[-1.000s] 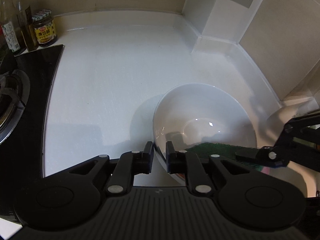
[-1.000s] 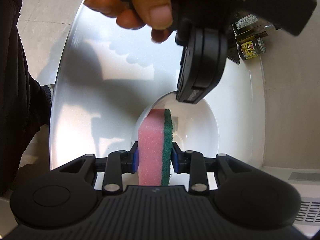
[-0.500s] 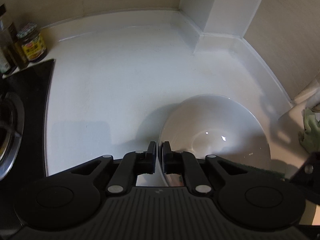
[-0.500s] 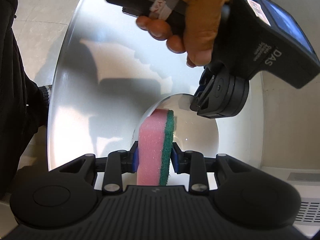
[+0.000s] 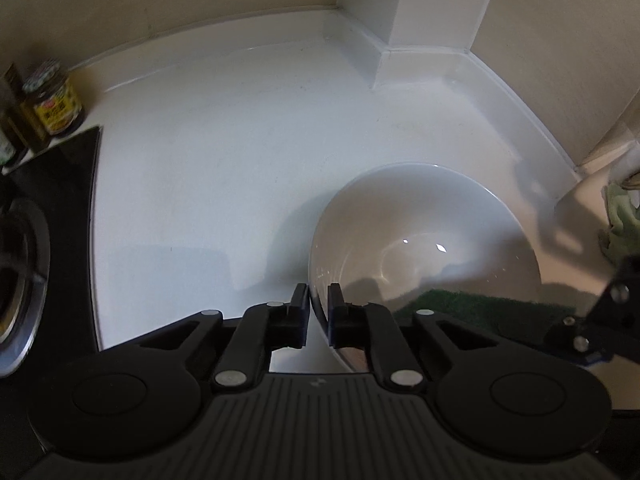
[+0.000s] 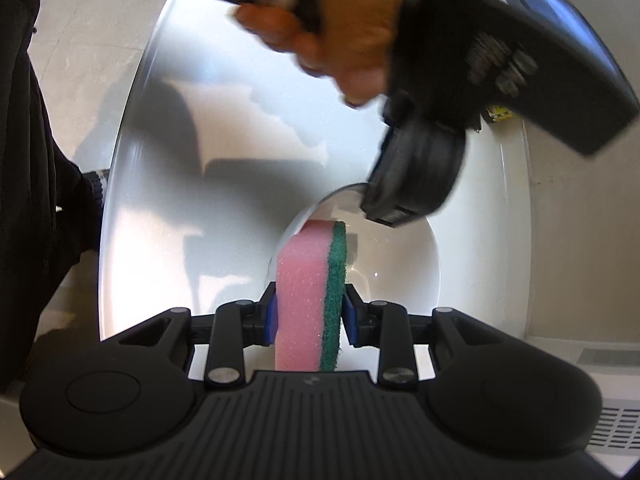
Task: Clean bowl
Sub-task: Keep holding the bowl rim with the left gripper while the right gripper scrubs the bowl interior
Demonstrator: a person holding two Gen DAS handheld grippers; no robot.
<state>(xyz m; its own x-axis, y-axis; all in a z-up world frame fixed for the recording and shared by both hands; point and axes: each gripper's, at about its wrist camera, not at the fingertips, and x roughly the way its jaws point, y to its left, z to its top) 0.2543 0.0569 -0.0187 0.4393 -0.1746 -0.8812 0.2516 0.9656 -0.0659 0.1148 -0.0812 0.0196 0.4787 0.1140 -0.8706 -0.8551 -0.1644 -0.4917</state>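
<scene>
A glossy white bowl (image 5: 424, 236) sits upright at lower right of the left wrist view, empty. A pink sponge (image 6: 306, 296) with a green scouring face stands on edge over its rim, lower centre.

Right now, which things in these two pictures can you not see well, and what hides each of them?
- Left wrist view: the sponge shows only a dark green strip; the bowl wall and left gripper cover the rest.
- Left wrist view: the jar label is too small and dark to read.
- Right wrist view: the hand and its gripper body are blurred; its fingertips are hidden.
- Right wrist view: the sponge in the right gripper hides the bowl's near side.
</scene>
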